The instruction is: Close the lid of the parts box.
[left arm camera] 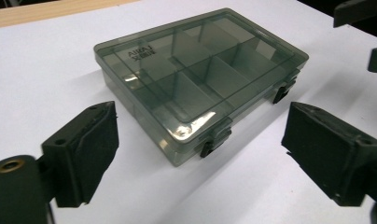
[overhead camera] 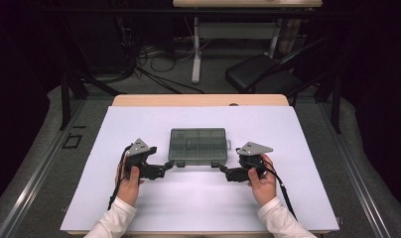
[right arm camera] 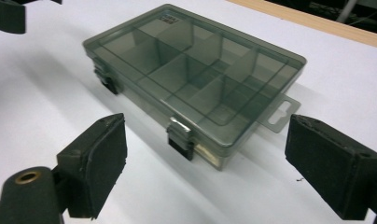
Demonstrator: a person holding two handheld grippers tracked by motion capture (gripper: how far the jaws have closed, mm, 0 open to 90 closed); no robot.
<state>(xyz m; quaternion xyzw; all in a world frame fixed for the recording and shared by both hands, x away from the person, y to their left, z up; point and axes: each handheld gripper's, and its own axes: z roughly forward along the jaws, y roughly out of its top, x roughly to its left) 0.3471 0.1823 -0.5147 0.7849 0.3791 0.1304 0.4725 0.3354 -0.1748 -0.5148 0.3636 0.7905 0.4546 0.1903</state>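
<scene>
At the far left of the high view a dark frame post stands on the floor beside the bench, well away from the work. On the bench lies a white sheet, and everything in hand sits on it. The left gripper rests low on the sheet in the person's left hand, its jaws spread wide with nothing between them, aimed at the near left corner of the compartment box. That box, smoky grey and see-through, lies flat in the middle of the sheet with its lid shut; in the left gripper view its left latch sits just ahead of the spread jaws, and the right latch lies farther along the same front edge. Nothing lies between either gripper and the box. The right gripper, in the right hand, mirrors the left one at the near right corner, its jaws likewise spread and pinching nothing. The box's hanging tab sticks out at the right end. Beyond the bench, a black chair and loose cables occupy the floor.
</scene>
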